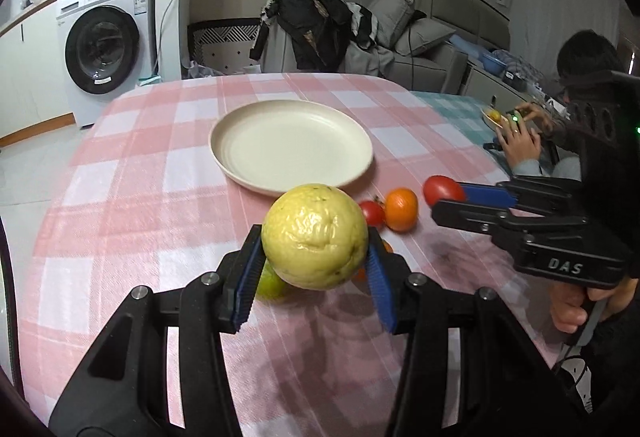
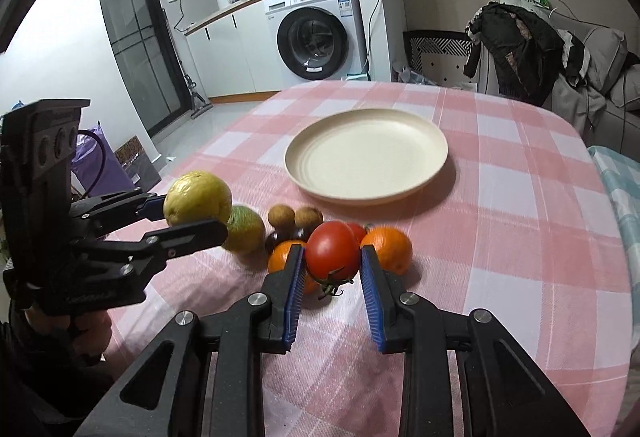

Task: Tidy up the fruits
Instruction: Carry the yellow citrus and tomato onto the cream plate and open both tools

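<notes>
With my left gripper (image 1: 316, 257) clamped on the yellow fruit (image 1: 316, 237) and my right gripper (image 2: 332, 269) clamped on a tomato (image 2: 334, 251), both off the cloth, I see the empty plate (image 1: 240, 173) straight ahead, approx. equally near both, w/ left slightly closer.

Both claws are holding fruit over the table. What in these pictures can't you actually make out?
- Left wrist view: the fruit behind the yellow guava; it and the left gripper cover them.
- Right wrist view: the dark fruit, half hidden behind the mandarin.
- Left wrist view: the seated person's plate, too small.
</notes>
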The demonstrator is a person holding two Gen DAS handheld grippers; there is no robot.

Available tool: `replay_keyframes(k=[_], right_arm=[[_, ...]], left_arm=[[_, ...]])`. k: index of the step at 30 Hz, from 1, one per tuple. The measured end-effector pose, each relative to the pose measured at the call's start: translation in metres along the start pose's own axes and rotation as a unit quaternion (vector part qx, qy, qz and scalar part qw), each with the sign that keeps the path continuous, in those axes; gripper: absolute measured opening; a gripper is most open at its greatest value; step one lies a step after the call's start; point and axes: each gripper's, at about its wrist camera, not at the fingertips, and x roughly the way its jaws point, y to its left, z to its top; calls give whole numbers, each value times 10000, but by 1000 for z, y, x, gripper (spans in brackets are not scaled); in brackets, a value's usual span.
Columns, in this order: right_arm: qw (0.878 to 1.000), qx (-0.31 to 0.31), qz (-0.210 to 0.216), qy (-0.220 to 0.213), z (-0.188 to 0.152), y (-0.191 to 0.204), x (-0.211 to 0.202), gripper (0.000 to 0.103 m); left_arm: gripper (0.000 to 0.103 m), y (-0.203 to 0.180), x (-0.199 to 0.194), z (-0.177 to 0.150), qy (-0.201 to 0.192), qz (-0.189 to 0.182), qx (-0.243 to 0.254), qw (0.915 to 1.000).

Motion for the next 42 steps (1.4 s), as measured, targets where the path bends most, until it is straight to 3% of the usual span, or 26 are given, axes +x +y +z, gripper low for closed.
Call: replay_keyframes(k=[11, 22, 42], right_arm=[[9997, 182, -52, -142, 30, -4, 8, 29], [9996, 237, -58, -174, 54, -15, 25, 29], [9978, 558, -52, 354, 62, -39, 80, 29]], left_arm=[[46, 21, 22, 37, -98, 82, -116, 9999], [46, 30, 66, 62, 78, 123, -129, 9998], [46, 34, 134, 70, 623, 241, -41, 9978]])
